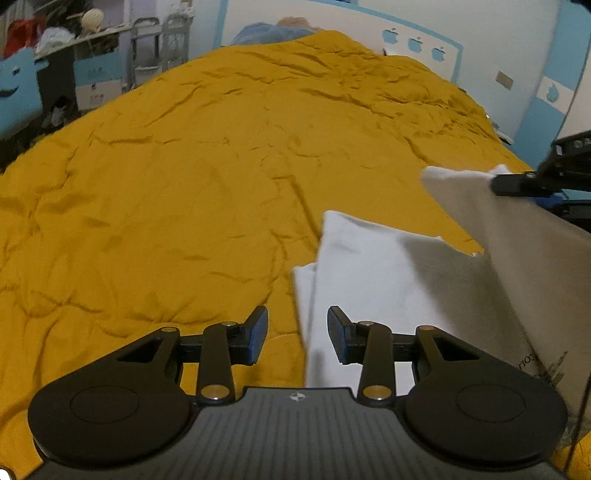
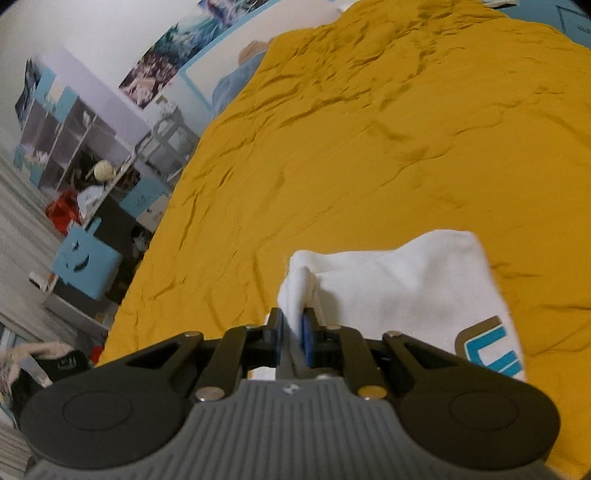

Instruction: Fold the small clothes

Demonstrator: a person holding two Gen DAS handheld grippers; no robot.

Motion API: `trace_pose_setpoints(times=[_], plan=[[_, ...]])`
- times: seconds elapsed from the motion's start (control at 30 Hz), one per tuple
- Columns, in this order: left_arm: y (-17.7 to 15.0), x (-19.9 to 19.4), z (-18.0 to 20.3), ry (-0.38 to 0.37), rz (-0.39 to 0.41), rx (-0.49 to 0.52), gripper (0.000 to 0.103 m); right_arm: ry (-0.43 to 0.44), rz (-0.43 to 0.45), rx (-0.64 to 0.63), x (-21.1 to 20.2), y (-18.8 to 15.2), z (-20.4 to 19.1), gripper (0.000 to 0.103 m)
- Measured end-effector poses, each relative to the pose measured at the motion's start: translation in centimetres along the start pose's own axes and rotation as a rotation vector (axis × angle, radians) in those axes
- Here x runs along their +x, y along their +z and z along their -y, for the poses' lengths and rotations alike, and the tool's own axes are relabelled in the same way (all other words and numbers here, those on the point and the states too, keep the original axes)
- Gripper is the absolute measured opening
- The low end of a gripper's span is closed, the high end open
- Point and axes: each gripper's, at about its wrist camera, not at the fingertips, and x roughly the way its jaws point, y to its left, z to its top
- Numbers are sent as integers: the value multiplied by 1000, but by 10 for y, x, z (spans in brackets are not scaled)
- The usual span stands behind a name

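Observation:
A small white garment point(image 1: 373, 266) lies partly on the mustard-yellow bedspread point(image 1: 184, 166), with one side lifted off the bed. My left gripper point(image 1: 297, 334) is open above the garment's left edge, with nothing pinched between its blue pads. At the right edge of the left wrist view my right gripper point(image 1: 495, 184) holds up a raised flap. In the right wrist view my right gripper point(image 2: 293, 334) is shut on a bunched fold of the white garment point(image 2: 399, 291). A blue and grey printed logo point(image 2: 491, 350) shows on the cloth at the right.
The yellow bedspread point(image 2: 369, 147) stretches far ahead of both grippers. A blue pillow point(image 1: 266, 31) lies at the head of the bed. Shelves with clutter point(image 2: 74, 147) and a blue box point(image 2: 86, 258) stand on the floor past the bed's left edge.

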Motion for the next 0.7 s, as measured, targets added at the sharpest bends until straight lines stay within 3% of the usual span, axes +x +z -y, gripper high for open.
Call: trace_pose_setpoints(times=[0.27,0.6,0.7], plan=[[-8,9,-36,-27,-3,-96,45,-33,-60,-93,72,-31,-57,6],[-13,18,-47,-47,-13,-129,45,-55,-141,-144,131,-52,-63,6],[-13,17,-47,-49,-21,-132,45,-40,-196,-178,141,-60,-62,1]])
